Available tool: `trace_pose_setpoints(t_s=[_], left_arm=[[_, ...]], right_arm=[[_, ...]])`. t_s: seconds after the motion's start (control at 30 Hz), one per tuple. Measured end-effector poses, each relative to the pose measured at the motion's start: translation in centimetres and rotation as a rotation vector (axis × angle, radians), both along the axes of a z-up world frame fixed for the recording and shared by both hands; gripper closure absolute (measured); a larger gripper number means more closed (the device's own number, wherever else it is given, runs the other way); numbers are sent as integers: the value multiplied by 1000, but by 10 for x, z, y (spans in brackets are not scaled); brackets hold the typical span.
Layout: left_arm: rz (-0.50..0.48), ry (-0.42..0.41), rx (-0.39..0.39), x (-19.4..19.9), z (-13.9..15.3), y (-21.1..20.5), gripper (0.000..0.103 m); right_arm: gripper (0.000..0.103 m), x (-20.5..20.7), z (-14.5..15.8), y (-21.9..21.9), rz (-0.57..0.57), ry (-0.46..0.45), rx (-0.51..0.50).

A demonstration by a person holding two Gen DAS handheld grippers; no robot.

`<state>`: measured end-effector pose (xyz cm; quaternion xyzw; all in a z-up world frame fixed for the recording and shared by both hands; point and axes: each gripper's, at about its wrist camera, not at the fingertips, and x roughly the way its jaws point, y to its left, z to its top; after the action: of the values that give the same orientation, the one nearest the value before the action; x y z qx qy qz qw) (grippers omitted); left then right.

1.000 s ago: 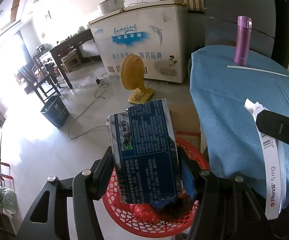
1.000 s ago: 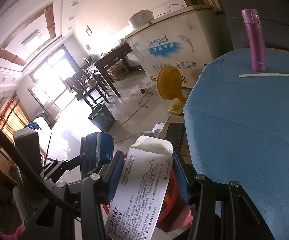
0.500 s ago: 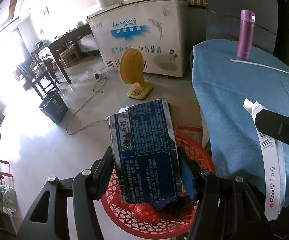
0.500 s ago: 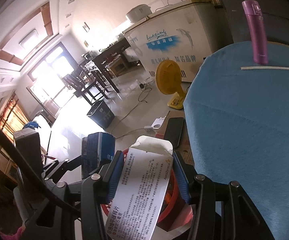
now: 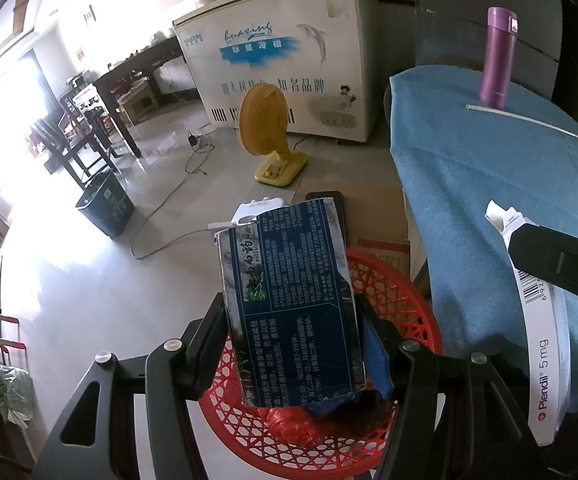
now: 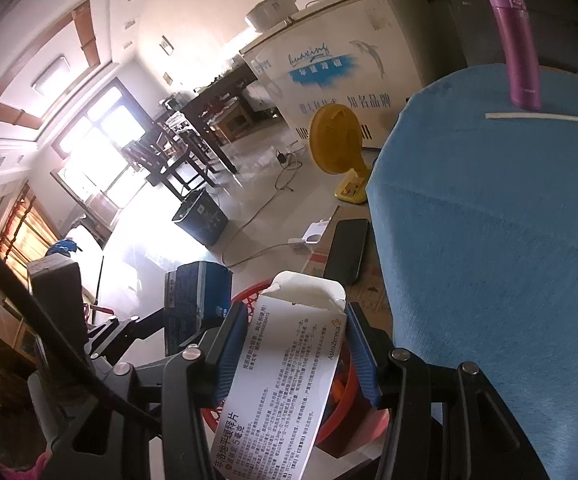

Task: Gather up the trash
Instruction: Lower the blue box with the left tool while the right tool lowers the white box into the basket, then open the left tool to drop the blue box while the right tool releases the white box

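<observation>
A dark blue printed box (image 5: 289,300) is clamped upright between the fingers of my left gripper (image 5: 293,320), which is shut on it. It hangs over a red mesh basket (image 5: 401,292) that has red and dark trash inside. My right gripper (image 6: 293,332) is shut on a white medicine box (image 6: 285,368) with an open top flap, held just right of the basket (image 6: 249,294). The right wrist view shows the blue box (image 6: 193,296) to the left of the white one. In the left wrist view the white box (image 5: 545,360) shows at the right edge.
A table under a blue cloth (image 5: 509,184) stands to the right and carries a purple bottle (image 5: 497,64) and a thin white stick (image 5: 529,120). A black phone (image 6: 347,248) lies on a cardboard box behind the basket. A yellow fan (image 5: 265,128), a white freezer (image 5: 289,52) and a dark bin (image 5: 105,204) stand on the floor.
Both grippers have sunk a little toward the red basket, and more of its rim shows now. Each box stays clamped as before.
</observation>
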<state>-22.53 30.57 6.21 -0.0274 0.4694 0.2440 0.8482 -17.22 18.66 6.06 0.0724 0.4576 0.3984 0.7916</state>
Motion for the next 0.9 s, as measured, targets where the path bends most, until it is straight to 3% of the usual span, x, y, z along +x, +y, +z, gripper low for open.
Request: trace_pose_setpoints(t_s=[0.9], left_arm=[[62, 91, -65, 7, -44, 23, 40]], right_arm=[[50, 8, -32, 30, 65, 81, -44]])
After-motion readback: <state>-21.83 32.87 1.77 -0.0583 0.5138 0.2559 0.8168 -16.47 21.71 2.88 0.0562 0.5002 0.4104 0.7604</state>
